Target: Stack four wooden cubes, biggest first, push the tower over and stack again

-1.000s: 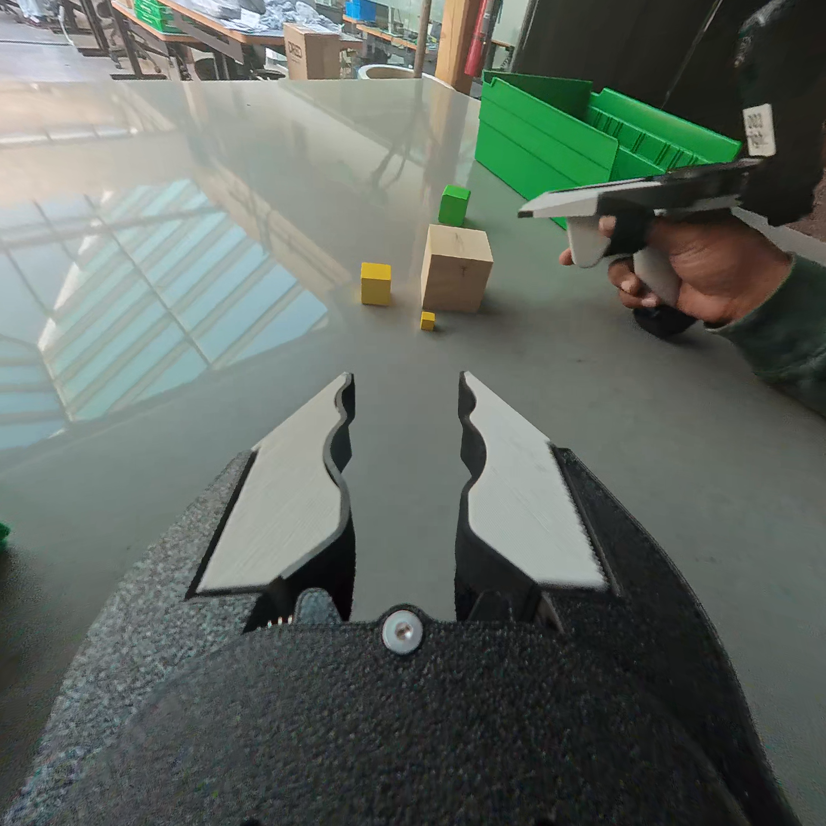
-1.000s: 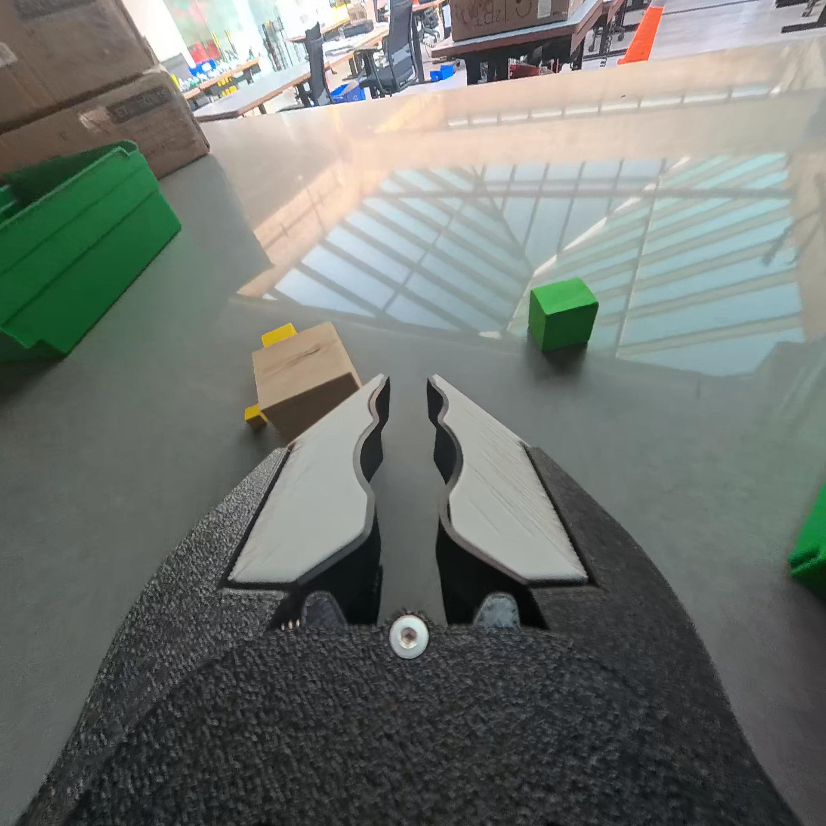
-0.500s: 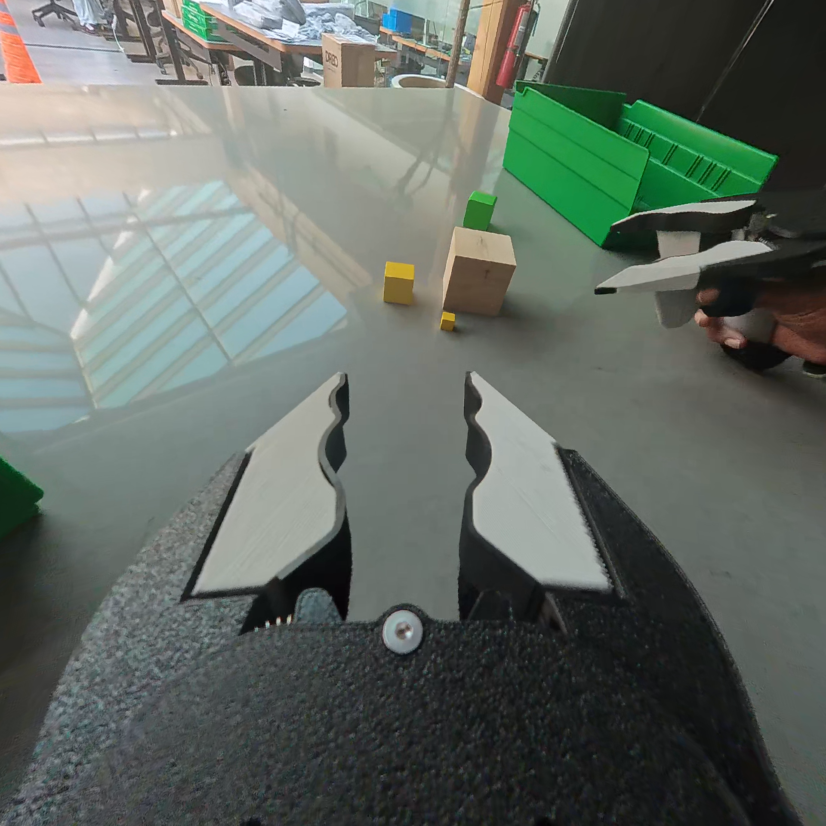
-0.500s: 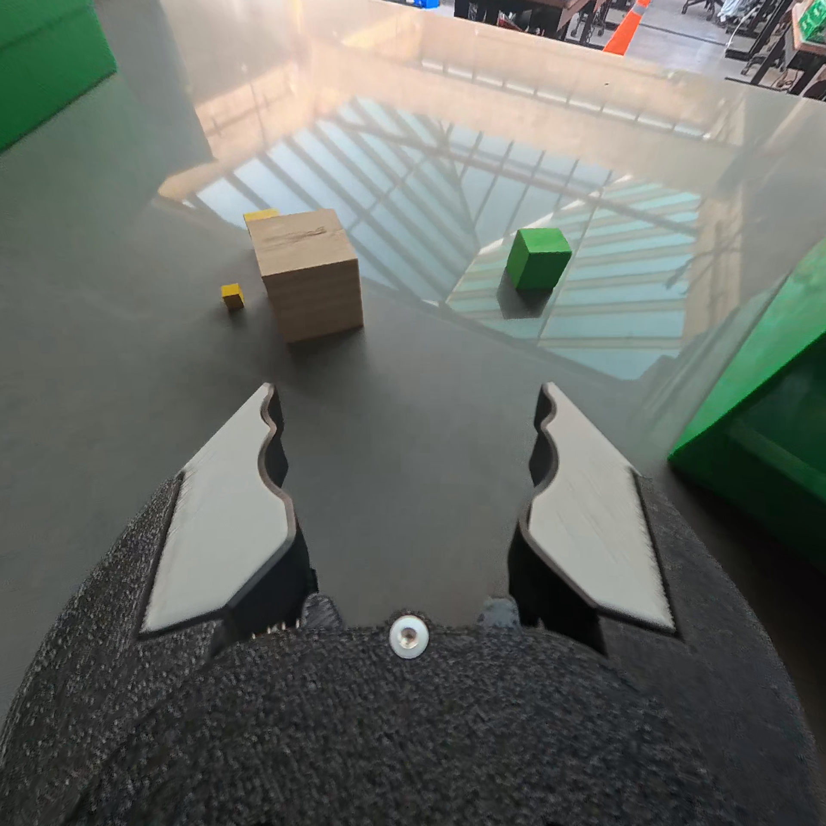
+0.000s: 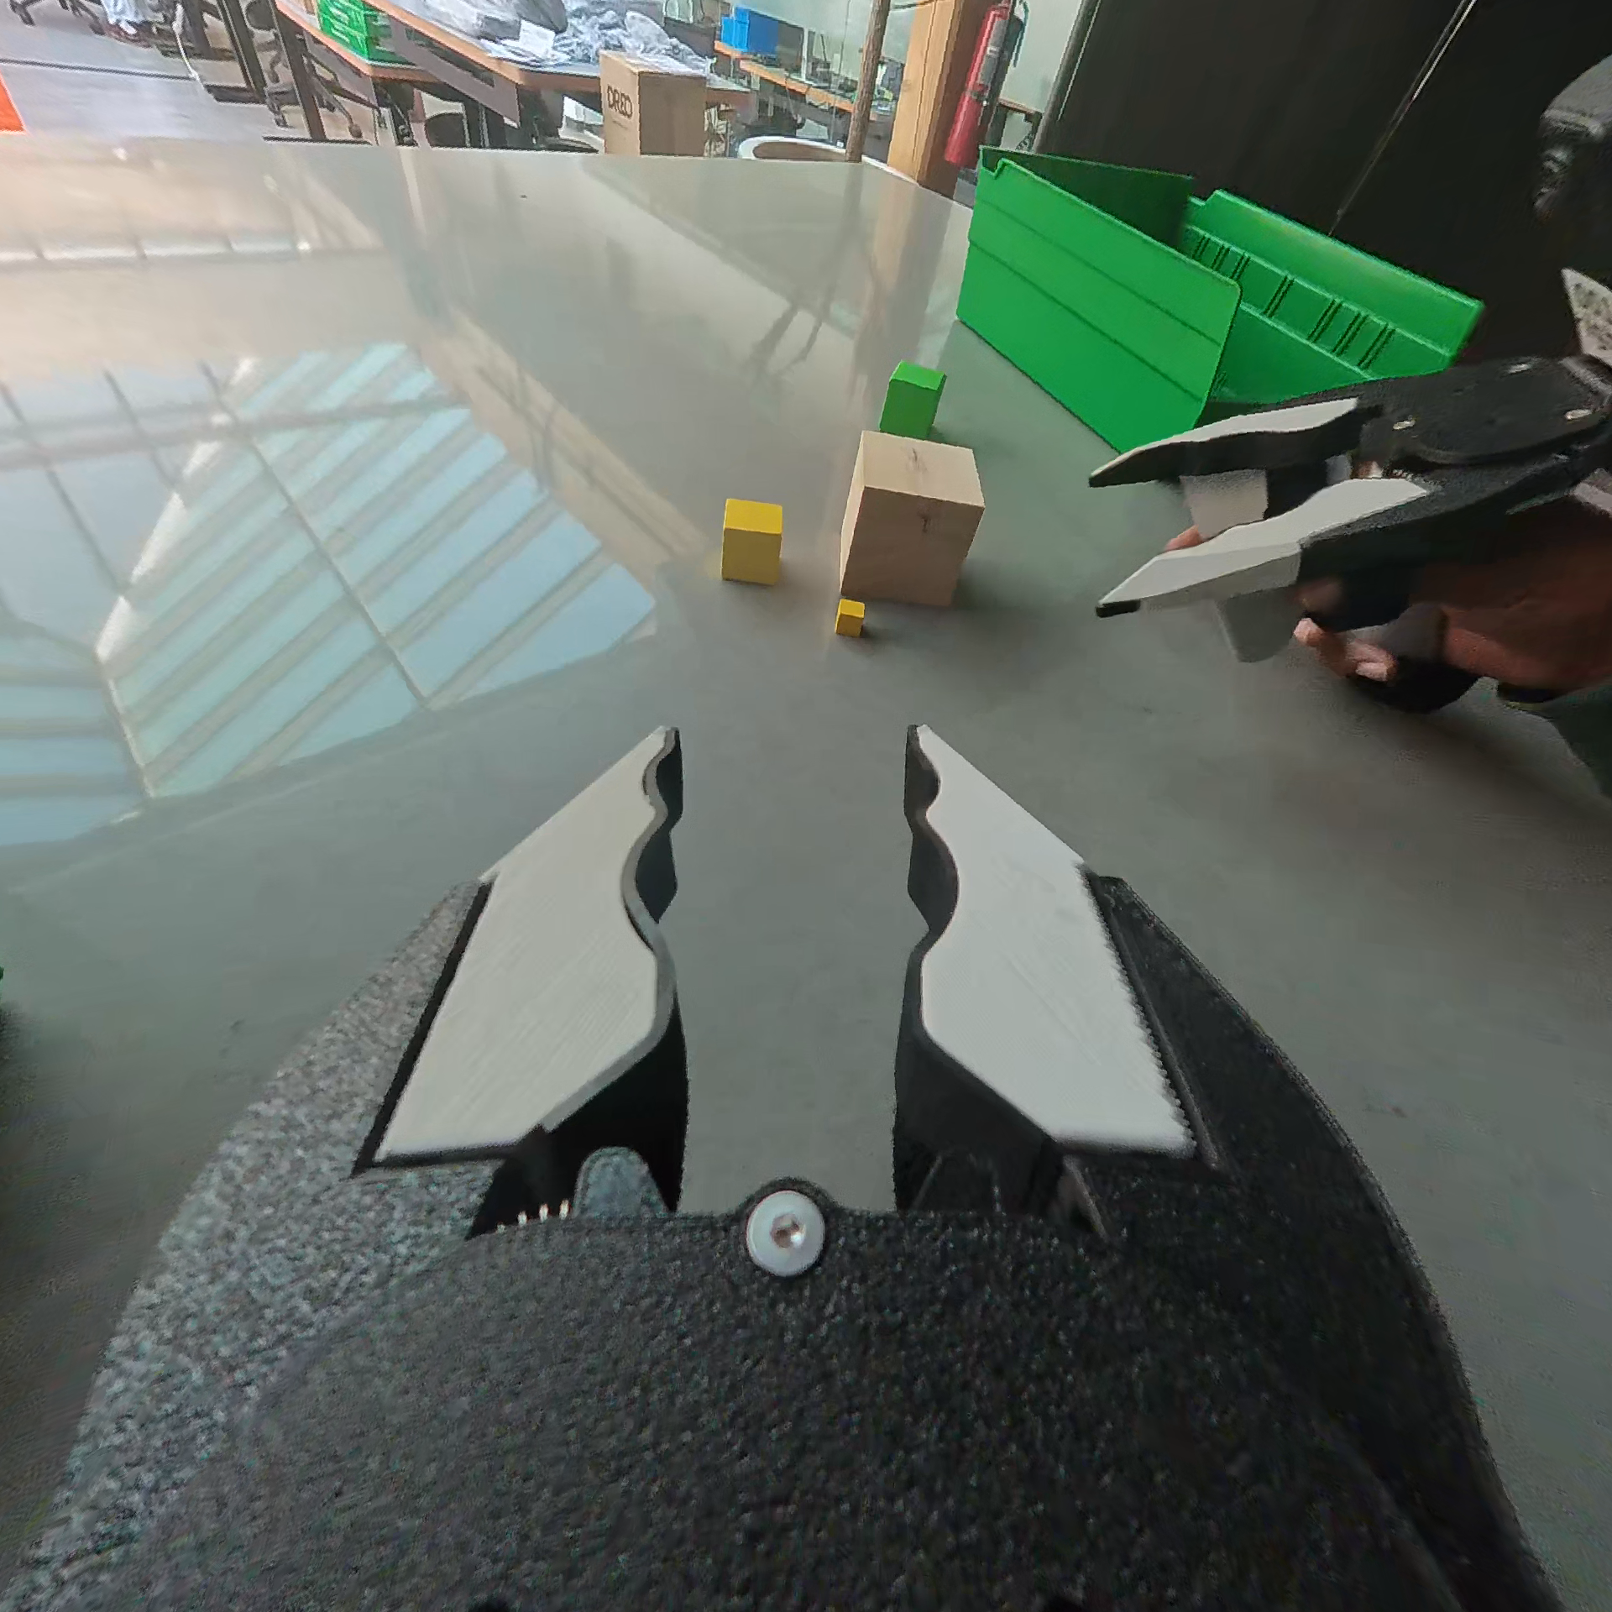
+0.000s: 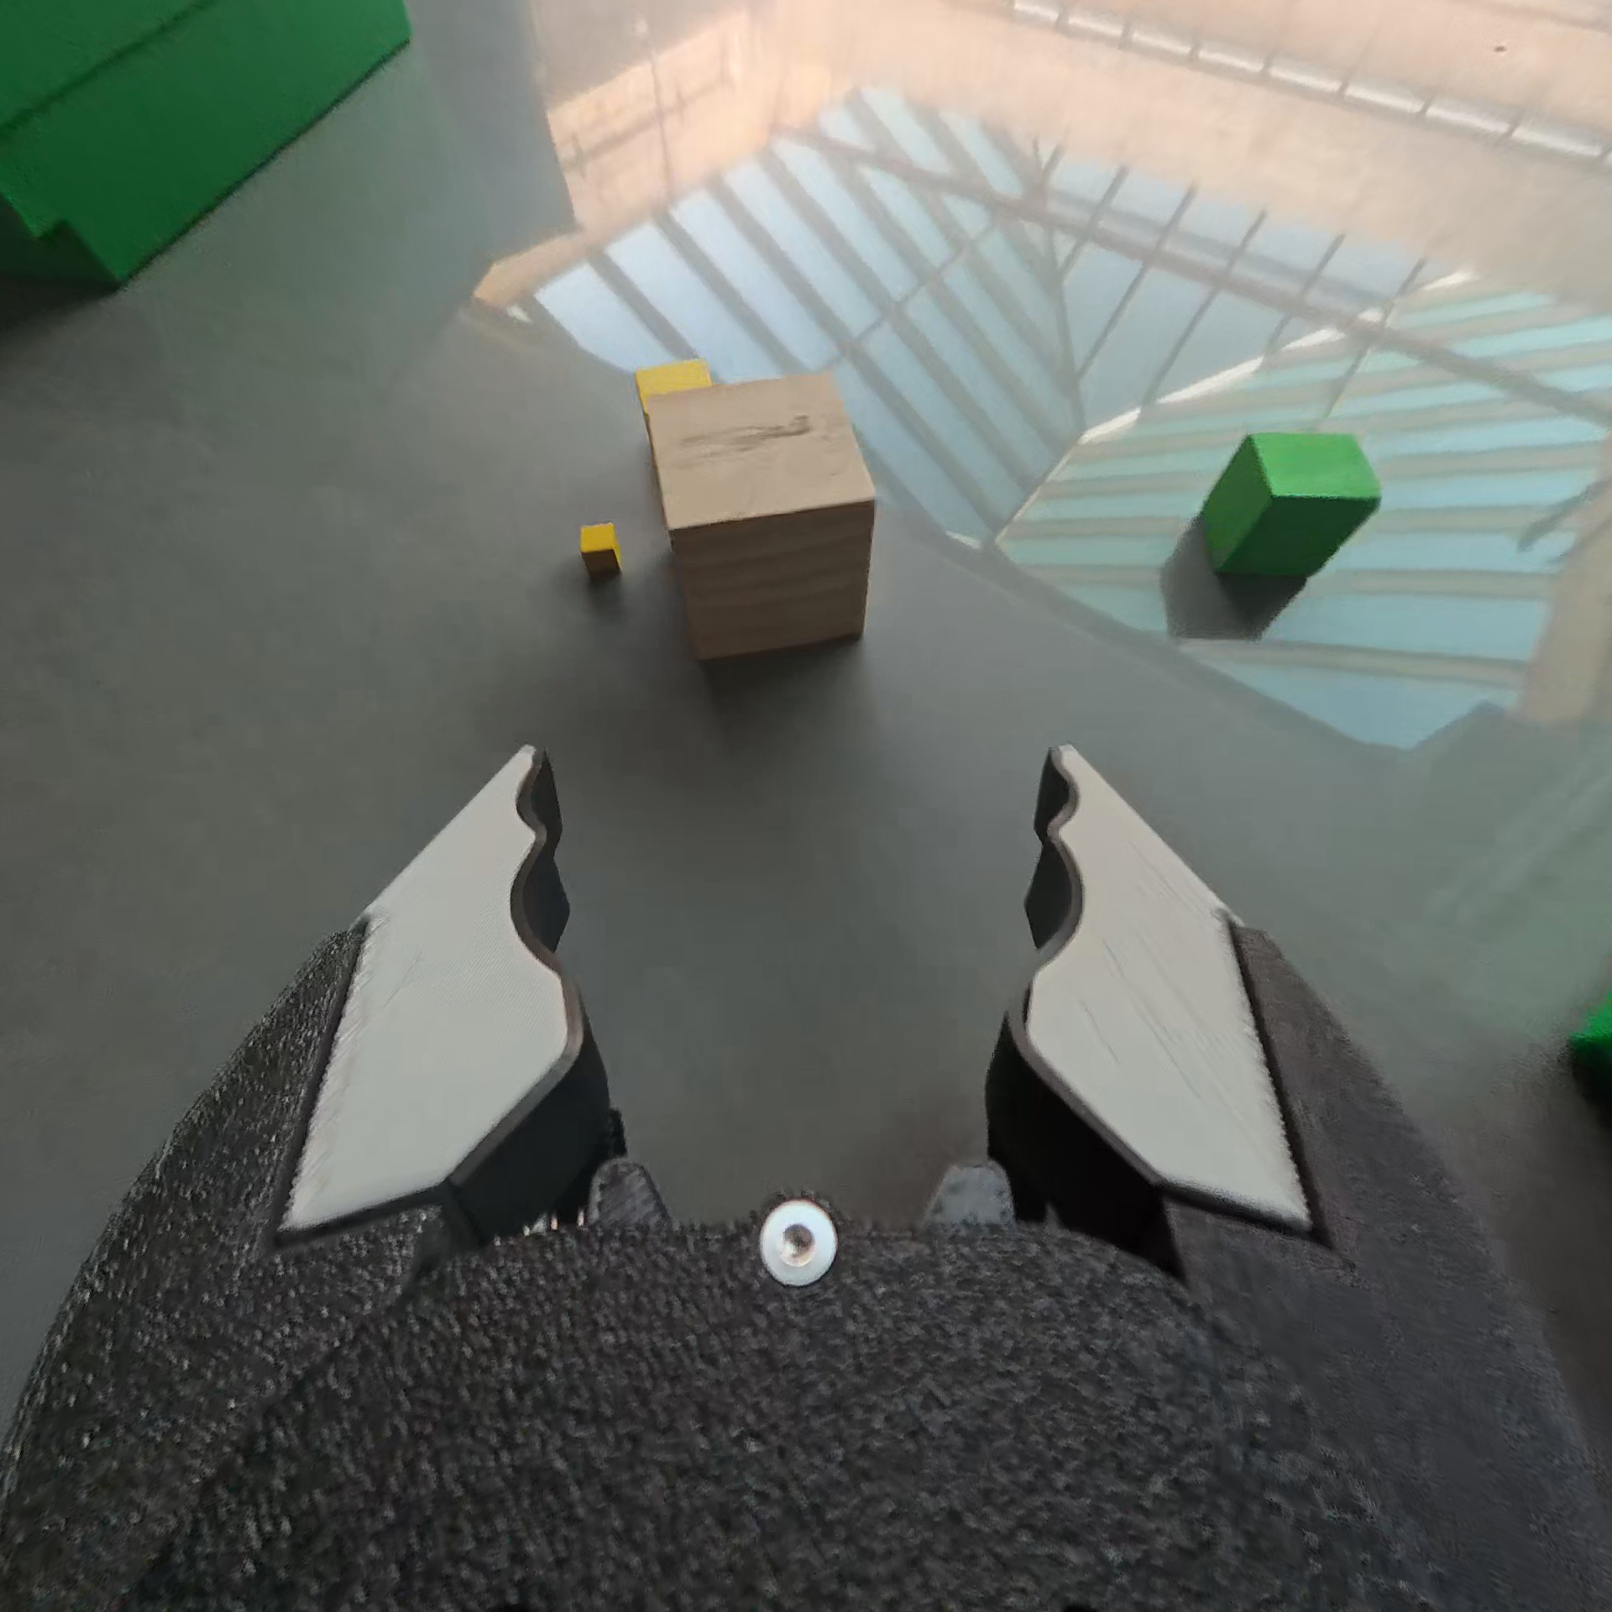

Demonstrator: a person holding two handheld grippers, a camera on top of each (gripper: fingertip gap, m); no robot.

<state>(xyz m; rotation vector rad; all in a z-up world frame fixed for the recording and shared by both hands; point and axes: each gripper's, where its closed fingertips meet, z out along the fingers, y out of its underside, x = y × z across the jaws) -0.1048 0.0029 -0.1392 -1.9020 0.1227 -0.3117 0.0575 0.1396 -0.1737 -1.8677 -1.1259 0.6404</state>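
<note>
Since a second ago, the right claw point(image 6: 794, 768) has spread from nearly closed to wide apart and swung to face the wooden cube point(image 6: 766, 515), which now sits straight ahead of it, near but not touched. It holds nothing. From the left wrist view the right claw point(image 5: 1101, 541) hangs just above the grey surface point(image 5: 1134, 872), to the right of the cube, a hand point(image 5: 1483, 624) around its handle.

Over the same second the left claw point(image 5: 789, 741) has barely shifted: its fingers are part-way apart and empty, pointing up the surface at the blocks from well back.

Round the wooden cube point(image 5: 911, 519) lie a yellow cube point(image 5: 751, 541) just to its left, a tiny yellow cube point(image 5: 849, 618) close to its near corner, and a green cube point(image 5: 911, 399) behind it. Two green bins point(image 5: 1090, 323) stand farther right.

Judging by looks, the wooden cube is rigid, plain timber with flat faces, likely light and not slippery; two opposite side faces would take a hold well. Its width looks close to the right claw's present spread.
</note>
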